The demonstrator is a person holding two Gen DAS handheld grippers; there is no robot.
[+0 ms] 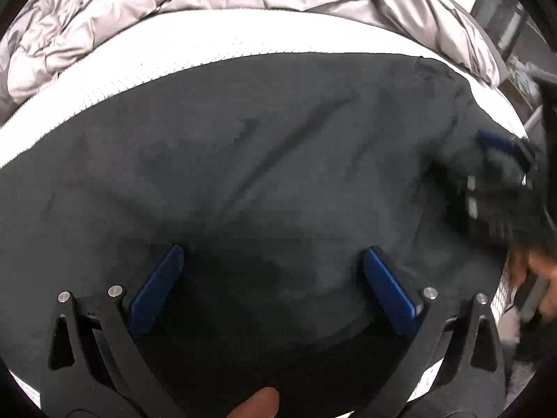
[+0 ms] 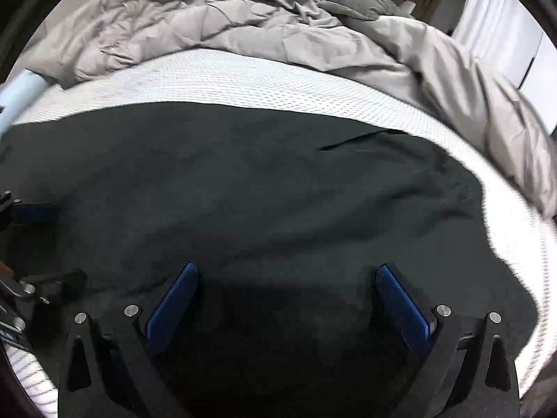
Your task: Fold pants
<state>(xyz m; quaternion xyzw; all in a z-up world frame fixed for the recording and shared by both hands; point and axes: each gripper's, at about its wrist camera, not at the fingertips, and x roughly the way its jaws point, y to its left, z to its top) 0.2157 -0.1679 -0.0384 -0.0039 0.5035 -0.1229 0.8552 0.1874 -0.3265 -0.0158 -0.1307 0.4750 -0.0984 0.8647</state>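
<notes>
Bedroom, bare mattress [image 2: 243, 80], rumpled grey duvet [image 2: 209, 24]

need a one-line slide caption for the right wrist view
Open right claw poised over dark pants spread on a white mattress, grey comforter bunched behind.

Right tool [image 1: 501, 160] motion-blurred.

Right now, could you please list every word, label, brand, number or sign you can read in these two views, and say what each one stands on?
None can be read.
Pants: plain dark cloth, with no label or print showing.
Mattress and duvet: no text.
Left gripper and right gripper: both open, with no markings legible.
</notes>
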